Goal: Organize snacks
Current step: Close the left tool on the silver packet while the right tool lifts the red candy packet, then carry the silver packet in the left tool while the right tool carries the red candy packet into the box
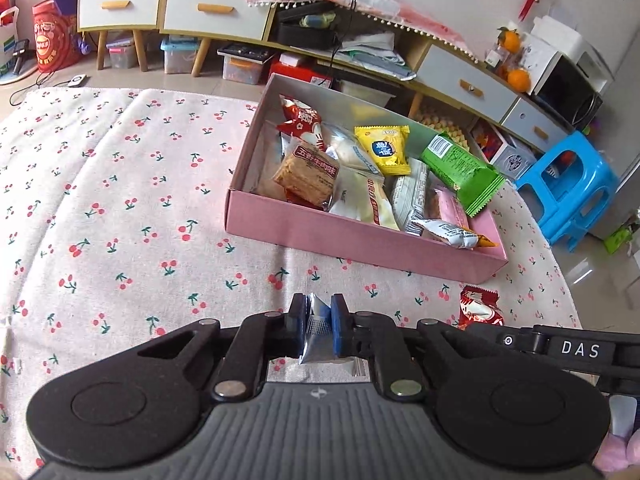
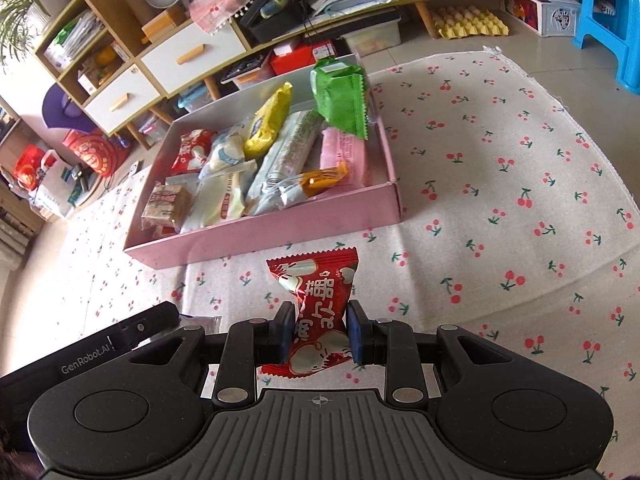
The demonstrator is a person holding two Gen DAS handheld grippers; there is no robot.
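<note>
You are working over a table spread with a cherry-print cloth (image 1: 120,184), and nearly all of it is bare now; the pink box (image 1: 360,240) sits at about one o'clock from your left gripper and at eleven o'clock from your right. That box is already well filled: a green packet (image 1: 460,168) leans on its far right corner, a yellow packet (image 1: 384,148) lies beside it, a biscuit pack (image 1: 308,172) sits at the near left, and several white and red wrappers are layered between them. Judging from this, most of the sorting is done. What remains is what you hold. Your right gripper (image 2: 318,334) is clenched on a red candy packet (image 2: 316,312), its top standing up toward twelve o'clock, just short of the box's near wall. Your left gripper (image 1: 320,328) is clamped on a small silver wrapper (image 1: 316,332); only a crumpled sliver shows between the pads, so what the snack is I cannot say. In the left view the red packet also peeks out at three o'clock, so your two hands ride close together. I see no other loose snack on the cloth, though the grippers hide the near edge. Both pieces look ready to go over the near wall and drop in.
</note>
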